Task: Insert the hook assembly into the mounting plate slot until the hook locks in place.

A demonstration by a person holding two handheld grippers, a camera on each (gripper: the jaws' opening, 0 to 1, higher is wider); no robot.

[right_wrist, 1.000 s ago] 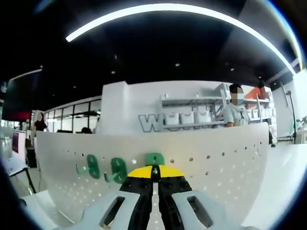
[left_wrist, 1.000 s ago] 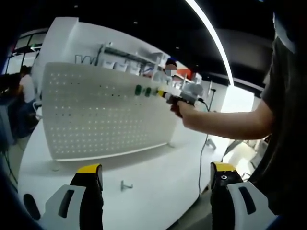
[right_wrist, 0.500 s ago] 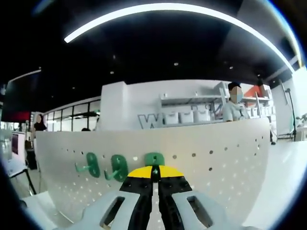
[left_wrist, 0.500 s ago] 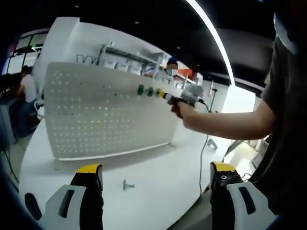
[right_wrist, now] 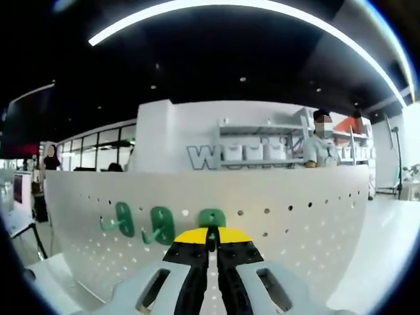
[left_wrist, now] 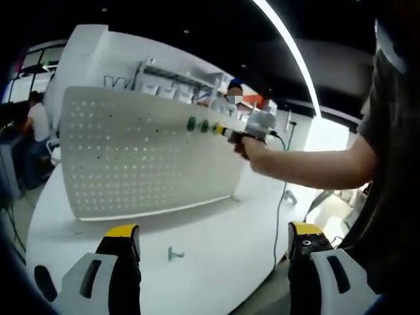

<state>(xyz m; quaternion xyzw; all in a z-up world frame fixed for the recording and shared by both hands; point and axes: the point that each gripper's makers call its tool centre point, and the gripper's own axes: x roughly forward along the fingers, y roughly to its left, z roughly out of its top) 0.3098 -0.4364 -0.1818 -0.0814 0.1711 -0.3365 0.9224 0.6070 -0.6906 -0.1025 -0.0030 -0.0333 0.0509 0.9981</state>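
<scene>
Our right hand-held gripper (right_wrist: 210, 237) clamps a green hook (right_wrist: 211, 218) against the pegboard (right_wrist: 315, 216); our left hand-held gripper (left_wrist: 213, 239) stands apart.

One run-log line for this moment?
right gripper shut on green plastic hook | at white perforated pegboard | left gripper open, idle

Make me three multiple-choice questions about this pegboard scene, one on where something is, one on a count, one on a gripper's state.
1. Where does the small grey hook lie?
A. on the white table
B. on the pegboard
C. in the left gripper
2. How many green hooks are at the pegboard?
A. one
B. three
C. five
3. How are the right gripper's fingers?
A. wide open
B. closed on a green hook
C. closed on a cable
Answers: 1 A, it rests on the table before the board. 2 B, three sit in a row. 3 B, the yellow tips meet at the third green hook.
</scene>
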